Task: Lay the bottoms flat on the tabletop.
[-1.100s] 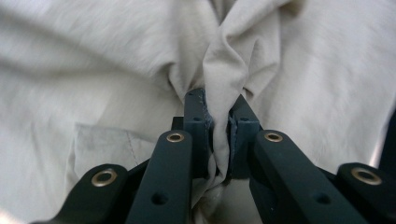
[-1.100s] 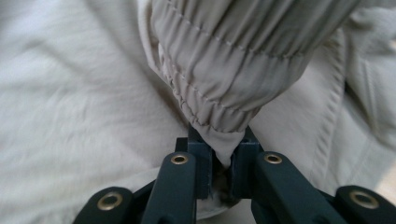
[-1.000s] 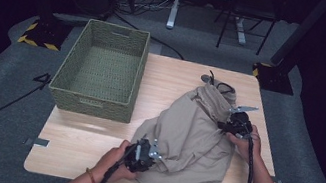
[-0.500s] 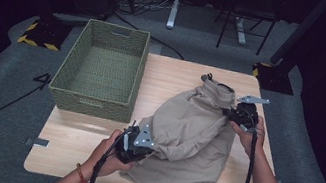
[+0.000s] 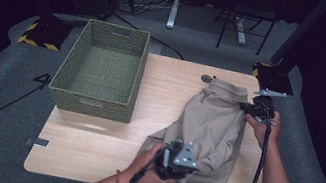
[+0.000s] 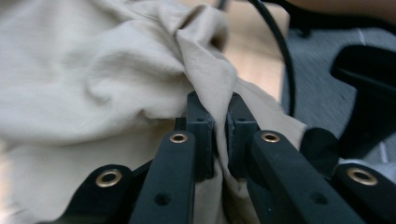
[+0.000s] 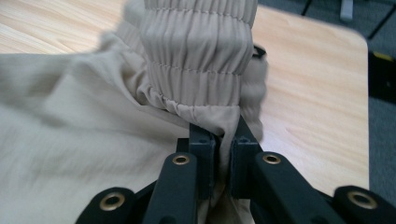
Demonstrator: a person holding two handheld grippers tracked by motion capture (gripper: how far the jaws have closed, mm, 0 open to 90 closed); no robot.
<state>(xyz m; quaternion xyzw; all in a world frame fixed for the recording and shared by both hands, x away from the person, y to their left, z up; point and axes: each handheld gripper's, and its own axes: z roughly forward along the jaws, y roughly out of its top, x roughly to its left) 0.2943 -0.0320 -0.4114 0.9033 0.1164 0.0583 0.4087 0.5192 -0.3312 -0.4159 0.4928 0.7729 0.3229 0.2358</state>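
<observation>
In the right half of the high view, the beige shorts (image 5: 212, 130) lay on the counter (image 5: 90, 145), stretched in a long band from the upper right toward the lower middle of the frame. That long axis was what the coming move seemed to turn on, since each end was held. At the upper end, near the right edge of the counter, the right gripper (image 5: 249, 107) was clamped on the cloth just below the gathered elastic waistband (image 7: 198, 46); in the right gripper view its jaws stood almost together with a fold of fabric pinched between them. At the lower end, the left gripper (image 5: 174, 158) sat close to the near edge of the counter, and in the left gripper view its jaws were likewise nearly closed on a raised ridge of the fabric, with the rest of the shorts (image 6: 93, 70) bunched to the upper left of that frame.

The woven basket (image 5: 103, 73) stood in the upper left of the high view, well apart from the shorts, with bare counter between them. The left gripper was the nearer of the two to it, though neither was close. By my judgement, any folding or carrying would mean bringing the two held ends along or across that diagonal line, and a trip to the basket would run leftward and up the frame.
</observation>
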